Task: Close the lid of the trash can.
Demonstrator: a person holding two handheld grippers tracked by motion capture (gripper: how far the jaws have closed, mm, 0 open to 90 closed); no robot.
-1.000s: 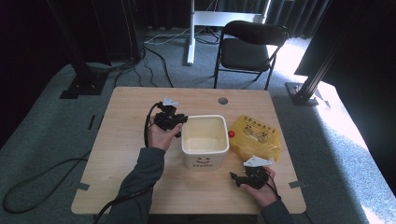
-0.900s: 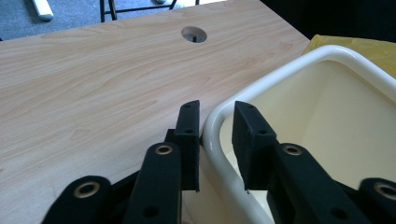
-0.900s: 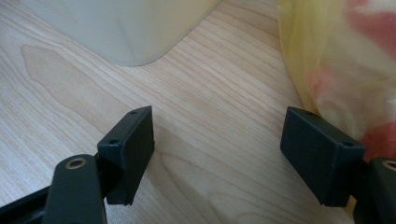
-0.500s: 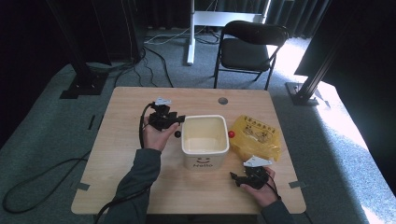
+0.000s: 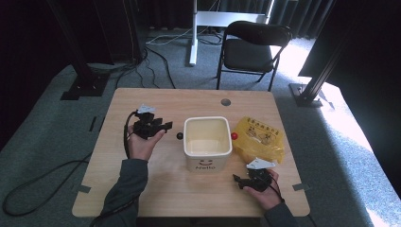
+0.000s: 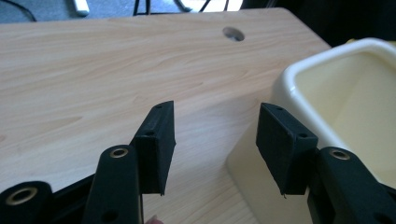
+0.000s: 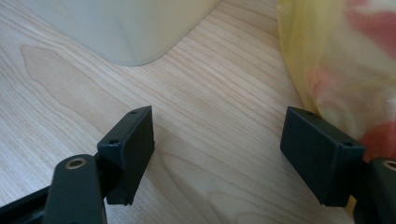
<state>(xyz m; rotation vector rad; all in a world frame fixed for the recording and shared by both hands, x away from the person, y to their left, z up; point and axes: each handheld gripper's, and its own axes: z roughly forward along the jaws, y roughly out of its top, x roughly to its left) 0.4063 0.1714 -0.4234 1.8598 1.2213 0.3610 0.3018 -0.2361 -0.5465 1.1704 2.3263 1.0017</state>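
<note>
The left hand-held gripper (image 5: 163, 126), jaws just opening and empty, sits beside the cream bin (image 5: 207, 142). The right hand-held gripper (image 5: 240, 180) (near the yellow bag (image 5: 262, 139)) rests released on the table (image 5: 165, 101).

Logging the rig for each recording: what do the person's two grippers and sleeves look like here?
Both grippers are black. The left gripper and right gripper each carry a grey three-cornered plate on top and trail a black cable. Their jaws end in flat, rectangular black pads on arms with brass-ringed holes. The sleeves are dark grey.
</note>
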